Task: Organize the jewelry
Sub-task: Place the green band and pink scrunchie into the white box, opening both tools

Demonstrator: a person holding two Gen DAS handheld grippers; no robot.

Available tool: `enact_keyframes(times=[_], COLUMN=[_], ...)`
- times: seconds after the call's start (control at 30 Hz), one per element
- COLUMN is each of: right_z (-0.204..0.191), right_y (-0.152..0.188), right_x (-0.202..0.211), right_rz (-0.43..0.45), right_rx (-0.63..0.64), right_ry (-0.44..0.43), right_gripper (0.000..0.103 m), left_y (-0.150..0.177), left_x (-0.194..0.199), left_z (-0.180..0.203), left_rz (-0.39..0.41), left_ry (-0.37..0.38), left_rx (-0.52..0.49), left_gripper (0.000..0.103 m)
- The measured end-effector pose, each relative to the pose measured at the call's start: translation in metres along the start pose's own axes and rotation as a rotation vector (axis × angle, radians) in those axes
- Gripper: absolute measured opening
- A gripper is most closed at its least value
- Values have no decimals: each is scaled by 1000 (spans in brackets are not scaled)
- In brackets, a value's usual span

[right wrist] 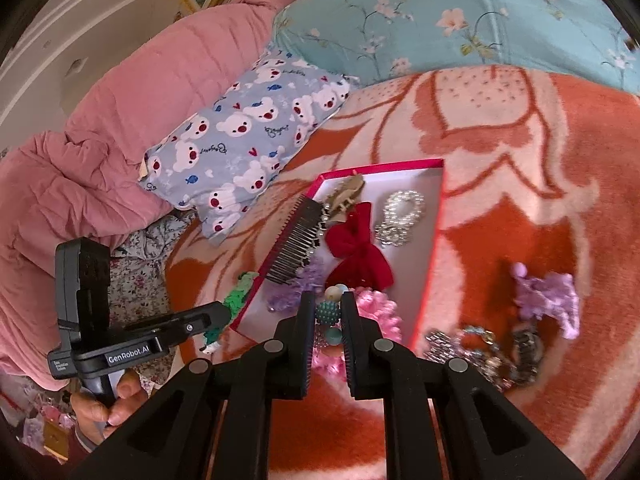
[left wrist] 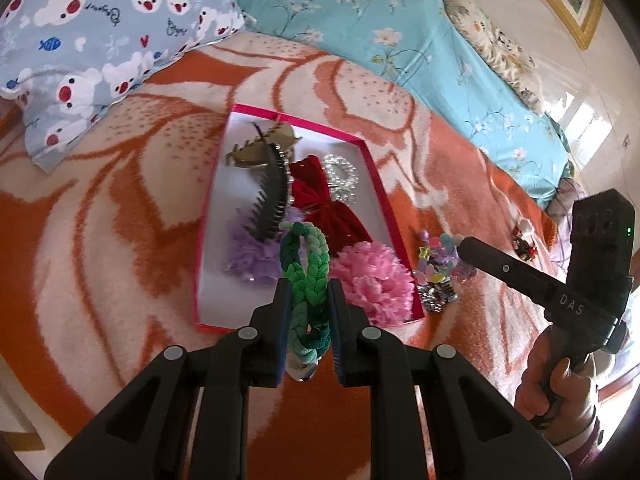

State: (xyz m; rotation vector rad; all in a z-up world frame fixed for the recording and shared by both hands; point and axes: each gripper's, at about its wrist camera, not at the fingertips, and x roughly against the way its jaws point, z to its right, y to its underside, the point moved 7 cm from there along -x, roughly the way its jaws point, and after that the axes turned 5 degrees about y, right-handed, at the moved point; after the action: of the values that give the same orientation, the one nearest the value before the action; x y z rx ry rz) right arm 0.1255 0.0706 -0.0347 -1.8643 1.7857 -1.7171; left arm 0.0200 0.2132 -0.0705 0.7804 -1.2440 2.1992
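A red-rimmed box with a white floor lies on the blanket. It holds a red bow, a black comb clip, a tan claw clip, a pearl piece, a purple scrunchie and a pink scrunchie. My left gripper is shut on a green braided hair band at the box's near edge. My right gripper is shut on a beaded bracelet above the pink scrunchie.
Loose on the orange and white blanket to the right of the box lie a lilac hair piece and sparkly bracelets. A bear-print pillow, a teal floral quilt and a pink quilt lie beyond.
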Motion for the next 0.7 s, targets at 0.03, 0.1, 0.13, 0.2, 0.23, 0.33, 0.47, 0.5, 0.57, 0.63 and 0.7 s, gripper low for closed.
enact_keyframes(times=[0.03, 0.1, 0.13, 0.2, 0.23, 0.33, 0.47, 0.5, 0.57, 0.63, 0.7], right_z=[-1, -4, -4, -3, -1, 6, 20, 21, 23, 21, 20], right_y=[0, 3, 5, 11, 15, 28, 41, 41, 40, 39, 39], right_x=[-4, -16, -22, -34, -40, -57, -74, -74, -75, -75, -74], right_rz=[-6, -21, -30, -57, -70, -116, -156, -156, -156, -159, -158], right_rx=[1, 4, 4, 1, 3, 2, -18, -24, -25, -14, -10], right_ry=[-4, -7, -6, -7, -3, 13, 30, 28, 25, 28, 30], right_gripper=[12, 12, 12, 12, 12, 12, 12, 12, 12, 12, 12], left_y=[0, 2, 3, 5, 7, 11, 13, 13, 13, 14, 13], left_x=[-1, -6, -9, -16, -19, -28, -34, -35, -36, -37, -38], left_z=[-2, -6, -8, -12, -15, -24, -28, -28, -28, -28, -29], left_rz=[-3, -15, -22, -38, -48, -71, -85, -86, -89, -91, -92], left_ry=[-5, -9, -12, -24, -32, -54, -58, -60, -65, -72, -74], left_rx=[0, 3, 5, 8, 11, 20, 24, 19, 12, 8, 9], left_gripper=[15, 15, 15, 15, 15, 15, 15, 15, 16, 16, 16])
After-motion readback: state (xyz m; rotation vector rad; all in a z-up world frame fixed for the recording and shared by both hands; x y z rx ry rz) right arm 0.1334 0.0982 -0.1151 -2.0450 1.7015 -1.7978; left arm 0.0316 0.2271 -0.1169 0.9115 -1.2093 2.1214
